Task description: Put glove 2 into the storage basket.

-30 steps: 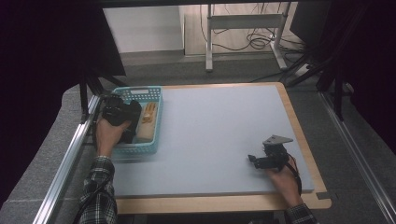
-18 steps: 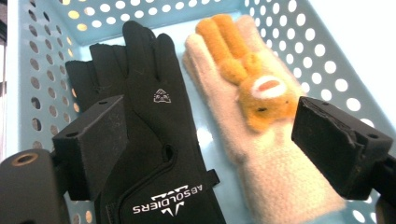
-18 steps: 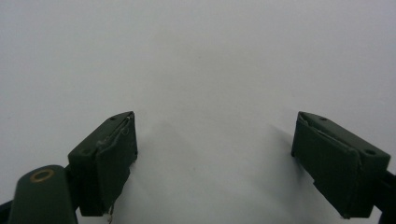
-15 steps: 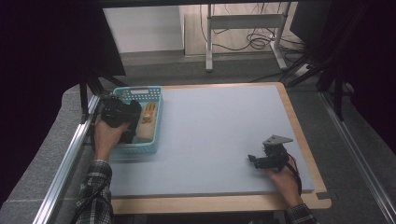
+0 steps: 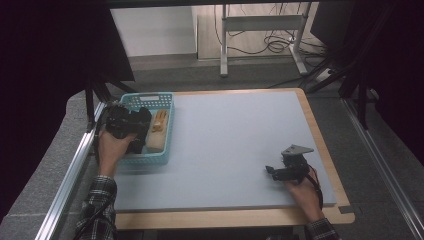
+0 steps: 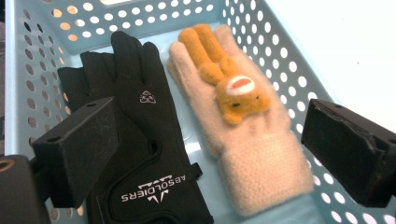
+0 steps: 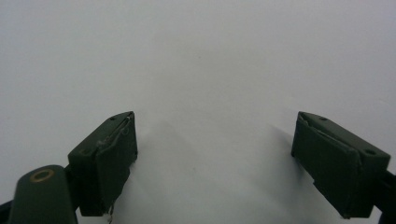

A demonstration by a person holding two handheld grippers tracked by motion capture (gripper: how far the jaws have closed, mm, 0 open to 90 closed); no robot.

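Just opened wider: left gripper (image 6: 210,154), over black glove (image 6: 135,140) and fuzzy glove (image 6: 238,135) in basket (image 6: 280,60), holding nothing. Right gripper (image 7: 215,158): wide, empty.

Both forearms wear dark plaid flannel sleeves (image 5: 97,205) with pale checks. Each hand carries a black gripper: the left gripper (image 6: 205,154) has blocky matte jaws with small screw holes, and the right gripper (image 5: 272,171) bears a grey three-cornered plate and a red-and-black cable.
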